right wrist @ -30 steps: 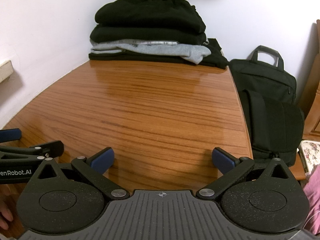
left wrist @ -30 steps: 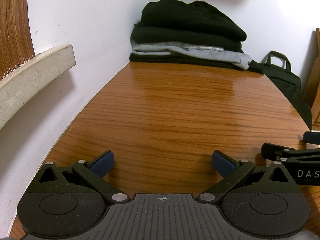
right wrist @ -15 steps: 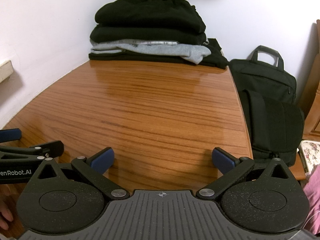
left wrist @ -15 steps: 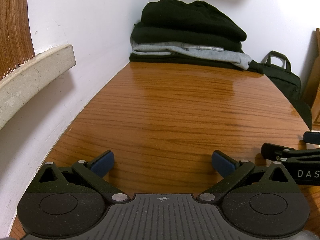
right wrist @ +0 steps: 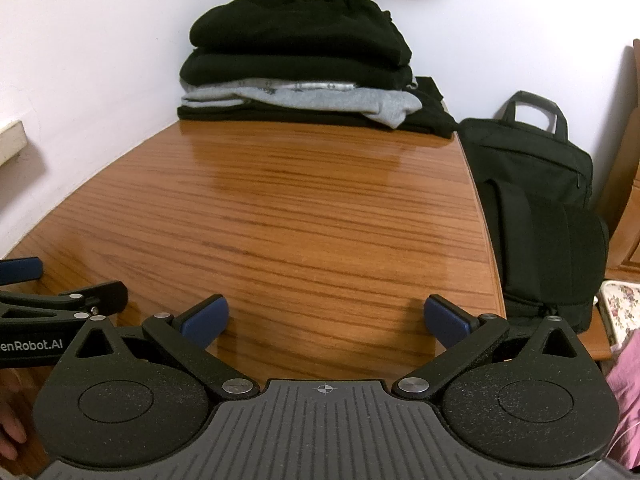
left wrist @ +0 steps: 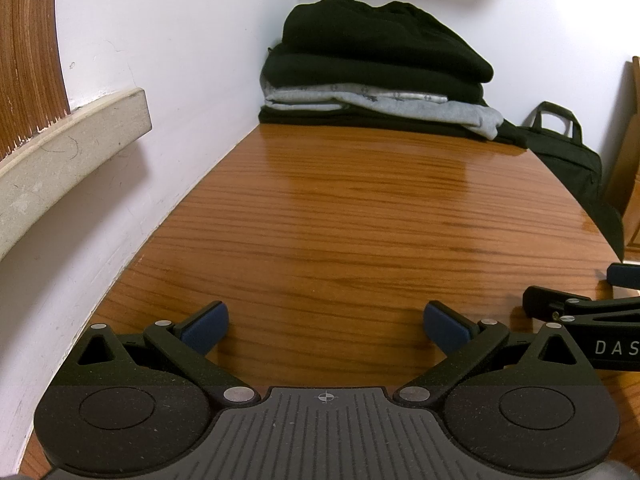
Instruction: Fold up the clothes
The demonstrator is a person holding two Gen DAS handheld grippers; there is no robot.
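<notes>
A stack of folded clothes (left wrist: 376,68) (right wrist: 300,64), black garments with a grey one between them, sits at the far end of the wooden table (left wrist: 360,220) (right wrist: 300,220) against the wall. My left gripper (left wrist: 326,326) rests low over the near end of the table, open, with nothing between its blue pads. My right gripper (right wrist: 326,322) sits beside it, also open and empty. Each gripper shows at the edge of the other's view. Both are far from the stack.
A white wall with a beige ledge (left wrist: 68,152) runs along the table's left side. A black bag (right wrist: 536,208) stands just off the table's right edge. A flowered cloth (right wrist: 618,312) and a pink sleeve (right wrist: 626,392) show at far right.
</notes>
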